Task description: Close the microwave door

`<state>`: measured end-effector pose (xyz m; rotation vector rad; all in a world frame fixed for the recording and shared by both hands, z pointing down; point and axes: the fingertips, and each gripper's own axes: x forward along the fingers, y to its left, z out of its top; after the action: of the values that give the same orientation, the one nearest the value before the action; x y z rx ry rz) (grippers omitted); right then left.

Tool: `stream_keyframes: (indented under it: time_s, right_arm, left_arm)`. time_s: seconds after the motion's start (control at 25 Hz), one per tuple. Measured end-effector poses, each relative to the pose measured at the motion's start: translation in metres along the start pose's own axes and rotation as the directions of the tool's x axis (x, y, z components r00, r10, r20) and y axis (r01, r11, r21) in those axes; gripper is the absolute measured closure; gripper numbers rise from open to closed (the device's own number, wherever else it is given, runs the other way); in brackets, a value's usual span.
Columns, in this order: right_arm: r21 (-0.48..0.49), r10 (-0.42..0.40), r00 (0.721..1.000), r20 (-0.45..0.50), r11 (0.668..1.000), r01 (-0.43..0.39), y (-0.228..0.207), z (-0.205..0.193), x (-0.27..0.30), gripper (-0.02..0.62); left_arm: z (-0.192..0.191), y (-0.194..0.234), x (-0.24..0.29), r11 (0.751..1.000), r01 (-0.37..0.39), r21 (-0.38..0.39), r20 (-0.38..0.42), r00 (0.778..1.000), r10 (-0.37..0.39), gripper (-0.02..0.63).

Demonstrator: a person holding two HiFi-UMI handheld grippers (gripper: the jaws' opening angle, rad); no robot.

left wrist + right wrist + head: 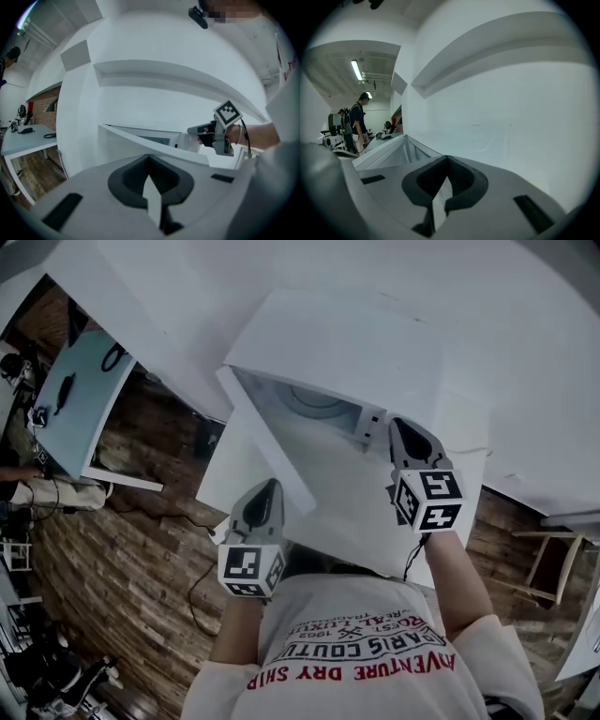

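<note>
In the head view, the microwave [356,343] stands on a white tabletop [347,521] with its cavity open towards the person. The microwave door [272,446] is swung out on its left-hand hinge, and its top edge runs from the front-left corner of the oven back towards the person. The left gripper [266,493] sits just beside the free end of the door, on its outer face. Whether it touches cannot be told from here. The right gripper [401,429] hovers at the front-right corner of the oven, well apart from the door. The left gripper is therefore the nearer one, and closing looks to call for a sweep rightwards and away from the person. The tabletop inside the door's arc looks bare.

In the left gripper view, the jaws of the left gripper [151,187] are pressed together with nothing between them. The top edge of the door [154,146] crosses slantwise just ahead of and above them, with the outer panel facing the tips. Past it, the right gripper [206,133] is held at the oven's front.

In the right gripper view, the jaws of the right gripper [440,197] also meet and are empty. They point at a plain white wall [511,131]. A white slanting edge of the microwave [401,150] lies to their left, and which part it is cannot be made out.
</note>
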<state>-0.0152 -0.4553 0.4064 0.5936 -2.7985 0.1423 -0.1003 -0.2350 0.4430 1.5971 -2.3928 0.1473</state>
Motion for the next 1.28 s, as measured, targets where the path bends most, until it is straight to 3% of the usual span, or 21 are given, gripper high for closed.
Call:
stream_keyframes:
  time_s: [0.4, 0.72, 1.0, 1.28]
  right_arm:
    - [0.025, -0.071, 0.997, -0.016, 0.997, 0.071, -0.005, -0.001, 0.004, 0.583]
    - [0.106, -0.137, 0.988, -0.065, 0.984, 0.143, -0.018, -0.003, -0.002, 0.583]
    - [0.120, -0.210, 0.975, -0.076, 0.969, 0.218, -0.037, -0.005, -0.007, 0.583]
    - [0.131, -0.228, 0.971, -0.066, 0.963, 0.235, -0.042, -0.005, -0.010, 0.583]
  left_arm:
    - [0.000, -0.004, 0.050, 0.984, 0.176, 0.010, -0.050, 0.983, -0.175, 0.604]
    - [0.006, -0.018, 0.081, 0.952, 0.303, 0.038, -0.063, 0.952, -0.301, 0.604]
    - [0.012, -0.031, 0.108, 0.927, 0.370, 0.066, -0.072, 0.928, -0.366, 0.604]
    - [0.017, -0.038, 0.128, 0.914, 0.396, 0.094, -0.071, 0.918, -0.390, 0.604]
